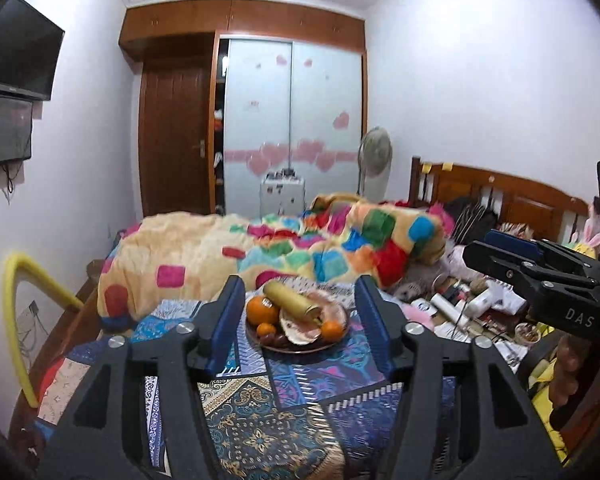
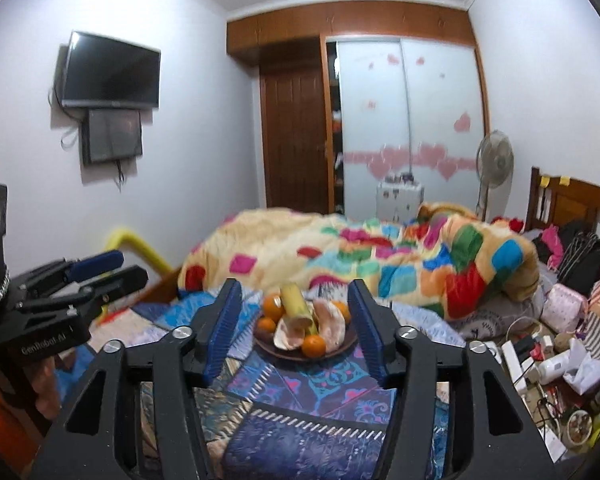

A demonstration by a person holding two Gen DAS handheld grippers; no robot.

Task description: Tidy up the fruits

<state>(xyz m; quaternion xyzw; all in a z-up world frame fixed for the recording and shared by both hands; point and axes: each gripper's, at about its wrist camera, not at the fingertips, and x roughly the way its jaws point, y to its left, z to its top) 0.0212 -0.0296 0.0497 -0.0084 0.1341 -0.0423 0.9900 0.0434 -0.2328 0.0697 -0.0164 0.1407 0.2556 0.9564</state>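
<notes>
Fruit sits heaped on a round brown plate (image 1: 342, 340) resting on a patterned quilt (image 1: 260, 420) on a bed: a large orange (image 1: 261, 309) at the left, a small orange (image 1: 265, 328) just below it, another small orange (image 1: 331, 329) at the right, a yellow banana (image 1: 294, 301) lying across the top, dark small fruits (image 1: 274, 339) at the front edge, and pale empty peel (image 1: 300, 326) cupped among them. Both handheld grippers hover short of the plate and hold nothing. The left gripper (image 1: 298, 320) has its blue-padded fingers spread wide, framing the plate; the right gripper (image 2: 296, 320) is likewise spread, with the plate between its fingers in its own view. Whether this pile is waiting to be sorted or is already the arranged result cannot be told. For any pick from here, it seems wise to come in low over one fruit, close gently across its widest part, and avoid nudging the banana, which looks likely to roll. Cluttered items (image 2: 548, 364) lie to the right.
</notes>
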